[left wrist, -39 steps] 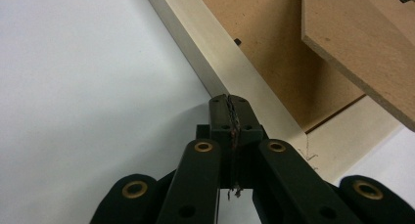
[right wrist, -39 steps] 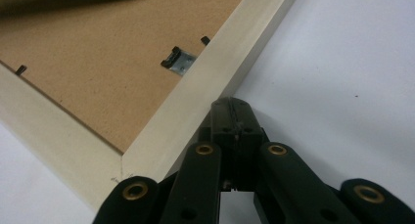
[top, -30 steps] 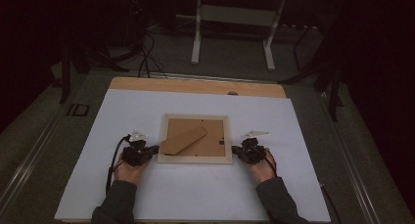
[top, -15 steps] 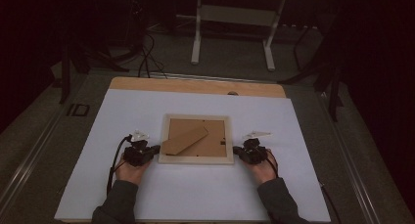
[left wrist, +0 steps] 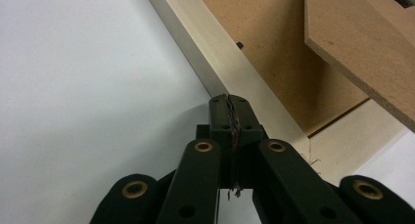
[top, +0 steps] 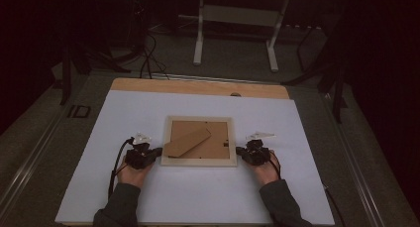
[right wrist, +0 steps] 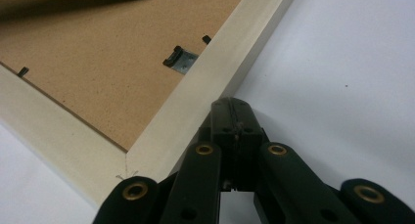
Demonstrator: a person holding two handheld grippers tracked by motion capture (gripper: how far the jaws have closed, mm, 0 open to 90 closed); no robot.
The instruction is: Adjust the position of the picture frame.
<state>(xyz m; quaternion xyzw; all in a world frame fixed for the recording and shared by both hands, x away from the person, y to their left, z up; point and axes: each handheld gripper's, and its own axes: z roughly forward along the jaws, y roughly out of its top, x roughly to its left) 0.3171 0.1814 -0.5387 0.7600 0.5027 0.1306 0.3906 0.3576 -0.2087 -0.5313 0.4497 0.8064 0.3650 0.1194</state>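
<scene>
At the frame's (top: pixel 199 141) sides, left claw (top: pixel 157 151) and right claw (top: pixel 239 150) closed, empty, contact unclear.

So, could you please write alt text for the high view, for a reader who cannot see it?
A pale wooden picture frame lies face down on a white table, its brown stand showing. A person's two hands each hold a black gripper: the left gripper at the frame's left edge, the right gripper at its right edge, both shut. The room beyond is dark.
</scene>
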